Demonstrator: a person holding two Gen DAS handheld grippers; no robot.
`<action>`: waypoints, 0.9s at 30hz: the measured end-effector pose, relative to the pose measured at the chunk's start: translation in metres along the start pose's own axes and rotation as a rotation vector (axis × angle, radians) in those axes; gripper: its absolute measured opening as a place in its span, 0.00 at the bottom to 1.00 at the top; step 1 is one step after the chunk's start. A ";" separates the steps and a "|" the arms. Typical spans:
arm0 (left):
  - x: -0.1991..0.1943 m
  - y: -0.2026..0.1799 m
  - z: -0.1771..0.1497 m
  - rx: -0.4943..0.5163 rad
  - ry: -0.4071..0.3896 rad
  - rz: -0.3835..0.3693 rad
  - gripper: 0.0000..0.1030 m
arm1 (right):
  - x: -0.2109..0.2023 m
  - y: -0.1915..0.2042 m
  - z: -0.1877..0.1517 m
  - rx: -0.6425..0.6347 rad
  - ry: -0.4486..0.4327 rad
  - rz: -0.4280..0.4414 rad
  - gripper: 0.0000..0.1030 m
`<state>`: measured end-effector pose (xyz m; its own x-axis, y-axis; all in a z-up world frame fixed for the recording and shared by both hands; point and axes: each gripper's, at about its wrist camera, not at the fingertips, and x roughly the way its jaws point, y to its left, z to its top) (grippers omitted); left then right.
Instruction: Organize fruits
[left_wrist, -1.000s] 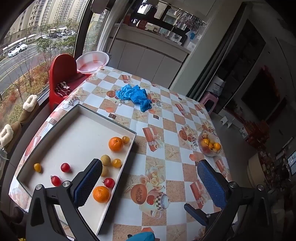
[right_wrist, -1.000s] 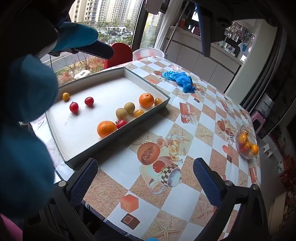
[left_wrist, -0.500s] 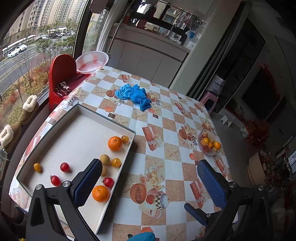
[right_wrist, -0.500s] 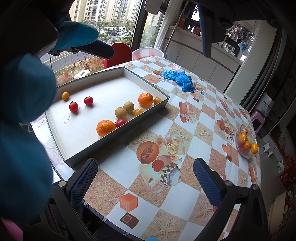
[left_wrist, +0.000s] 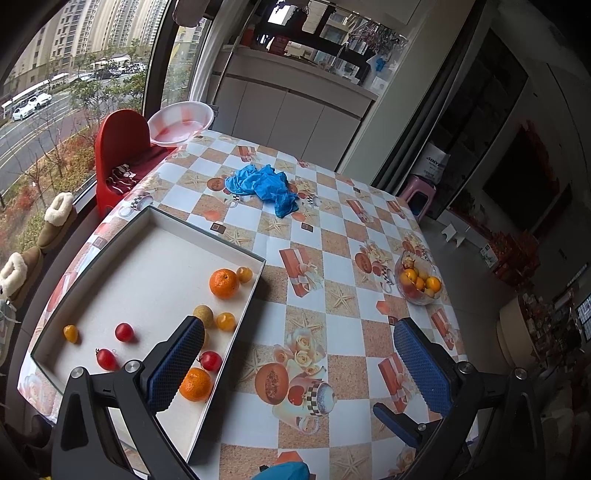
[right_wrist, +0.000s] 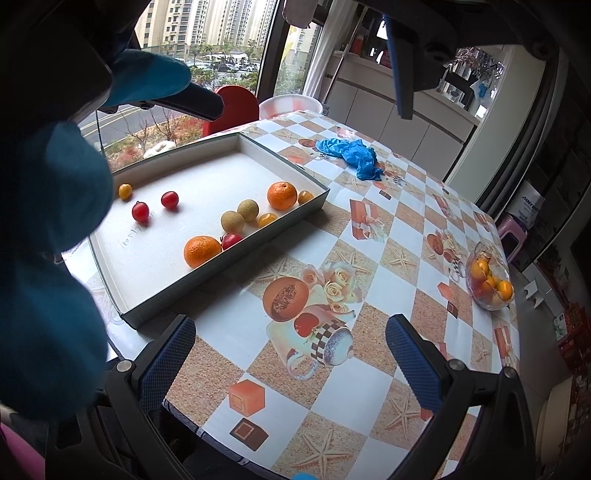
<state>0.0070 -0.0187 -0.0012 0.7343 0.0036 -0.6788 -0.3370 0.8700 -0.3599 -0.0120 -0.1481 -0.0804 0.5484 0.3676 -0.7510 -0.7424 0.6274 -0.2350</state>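
A white tray (left_wrist: 110, 280) on the table's left holds loose fruit: two oranges (left_wrist: 223, 283) (left_wrist: 195, 384), three red cherry tomatoes (left_wrist: 124, 332), small yellow tomatoes (left_wrist: 70, 333) and two tan round fruits (left_wrist: 204, 312). The tray (right_wrist: 155, 295) and its fruit also show in the right wrist view, with an orange (right_wrist: 202, 251) near the front wall. A glass bowl (left_wrist: 418, 284) of oranges sits at the table's right edge, also in the right wrist view (right_wrist: 488, 286). My left gripper (left_wrist: 295, 363) is open and empty, high above the table. My right gripper (right_wrist: 291, 363) is open and empty above the near table edge.
A crumpled blue glove (left_wrist: 264, 186) lies on the far table. A white basin (left_wrist: 181, 123) rests on a red chair (left_wrist: 118, 147) by the window. A pink stool (left_wrist: 419, 192) stands beyond the table. A blue-gloved hand (right_wrist: 48, 258) fills the right wrist view's left side.
Both views have shifted very slightly; the fruit, tray and bowl lie as before. Both grippers stay open and empty.
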 end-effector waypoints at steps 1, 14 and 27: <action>0.001 -0.001 0.000 0.003 0.002 0.001 1.00 | -0.001 -0.001 0.000 0.002 0.000 0.000 1.00; 0.054 -0.040 -0.018 0.122 0.101 0.106 1.00 | 0.028 -0.079 -0.060 0.198 0.125 -0.070 1.00; 0.203 -0.164 -0.087 0.346 0.247 0.168 1.00 | 0.011 -0.209 -0.176 0.568 0.166 -0.198 1.00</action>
<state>0.1597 -0.2036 -0.1356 0.5095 0.0777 -0.8569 -0.1917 0.9811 -0.0251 0.0816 -0.3958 -0.1477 0.5538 0.1243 -0.8233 -0.2870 0.9567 -0.0486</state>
